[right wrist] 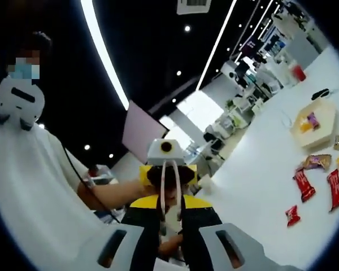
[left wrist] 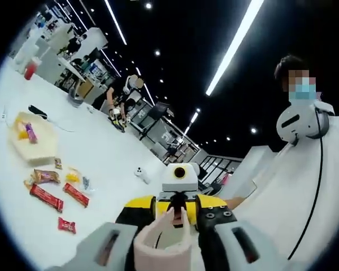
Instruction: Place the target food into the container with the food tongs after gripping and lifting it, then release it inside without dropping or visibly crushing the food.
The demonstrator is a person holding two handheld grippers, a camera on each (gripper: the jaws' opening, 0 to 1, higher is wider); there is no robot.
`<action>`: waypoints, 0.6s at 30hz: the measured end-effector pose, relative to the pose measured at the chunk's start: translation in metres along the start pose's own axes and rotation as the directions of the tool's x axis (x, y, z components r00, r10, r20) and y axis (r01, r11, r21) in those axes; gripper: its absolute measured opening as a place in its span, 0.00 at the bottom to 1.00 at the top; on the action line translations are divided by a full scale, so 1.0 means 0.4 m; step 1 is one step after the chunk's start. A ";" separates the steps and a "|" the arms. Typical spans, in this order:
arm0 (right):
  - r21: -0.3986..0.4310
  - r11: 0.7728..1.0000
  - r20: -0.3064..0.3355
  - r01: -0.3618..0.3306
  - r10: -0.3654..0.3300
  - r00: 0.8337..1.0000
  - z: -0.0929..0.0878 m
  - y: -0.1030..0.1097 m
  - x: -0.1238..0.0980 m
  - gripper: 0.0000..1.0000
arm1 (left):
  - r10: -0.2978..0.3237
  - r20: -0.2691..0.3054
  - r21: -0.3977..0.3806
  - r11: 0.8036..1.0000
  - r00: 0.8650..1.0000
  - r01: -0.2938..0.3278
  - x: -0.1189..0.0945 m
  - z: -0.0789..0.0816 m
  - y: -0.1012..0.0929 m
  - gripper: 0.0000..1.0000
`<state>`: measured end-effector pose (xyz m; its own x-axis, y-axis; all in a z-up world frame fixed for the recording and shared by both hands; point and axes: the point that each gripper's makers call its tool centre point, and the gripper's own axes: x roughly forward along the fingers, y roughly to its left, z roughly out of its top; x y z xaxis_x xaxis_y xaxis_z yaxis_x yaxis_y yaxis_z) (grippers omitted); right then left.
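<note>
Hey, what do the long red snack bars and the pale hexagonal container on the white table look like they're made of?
Long red snack bars: probably glossy plastic-film wrappers, shiny with printed faces. Pale hexagonal container: cream-coloured and matte, maybe paper pulp or plastic; too blurred to settle.

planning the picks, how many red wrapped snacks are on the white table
3 in the left gripper view: two long red bars side by side and a small red packet nearer the camera, all below the cream container. Others may be too small to tell.
</note>
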<state>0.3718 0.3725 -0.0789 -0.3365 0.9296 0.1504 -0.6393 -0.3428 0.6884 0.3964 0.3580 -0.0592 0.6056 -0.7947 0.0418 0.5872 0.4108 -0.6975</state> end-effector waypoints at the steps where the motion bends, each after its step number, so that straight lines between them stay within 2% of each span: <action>1: 0.001 1.000 0.003 -0.001 0.001 1.000 0.001 0.000 0.002 0.12 | -0.002 -0.005 0.000 1.000 1.000 0.002 0.007 -0.003 -0.001 0.28; 4: 0.001 1.000 0.018 -0.001 0.001 1.000 0.006 0.001 0.006 0.12 | -0.002 -0.034 -0.008 1.000 0.999 0.002 0.030 -0.016 0.000 0.29; 5: 0.013 1.000 0.031 0.008 -0.008 0.999 0.011 -0.006 0.000 0.13 | 0.005 -0.016 -0.012 1.000 1.000 -0.005 0.027 -0.006 0.005 0.29; 6: 0.008 1.000 0.039 0.003 -0.004 0.999 0.015 -0.006 -0.004 0.13 | 0.011 -0.001 -0.039 0.999 1.000 -0.011 0.032 0.005 0.009 0.27; 8: 0.016 1.000 0.060 -0.006 0.005 0.998 0.028 -0.002 -0.009 0.13 | -0.008 -0.014 -0.091 0.996 1.000 0.007 0.032 0.003 0.006 0.18; 9: 0.015 1.000 0.063 -0.005 0.004 0.998 0.031 -0.002 -0.008 0.13 | -0.013 -0.020 -0.110 0.994 1.000 0.011 0.034 0.001 0.008 0.18; 14: 0.022 1.000 0.074 -0.009 0.007 0.997 0.037 -0.004 -0.009 0.16 | -0.005 0.004 -0.107 0.994 1.000 0.006 0.035 0.012 0.012 0.19; 18: 0.062 0.998 0.101 -0.021 0.015 0.995 0.050 -0.008 -0.012 0.27 | 0.002 0.014 -0.088 0.996 1.000 0.000 0.033 0.021 0.009 0.22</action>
<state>0.3893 0.3717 -0.0677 -0.2746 0.9333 0.2315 -0.5878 -0.3534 0.7277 0.4111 0.3527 -0.0549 0.6139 -0.7878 0.0504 0.5373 0.3702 -0.7578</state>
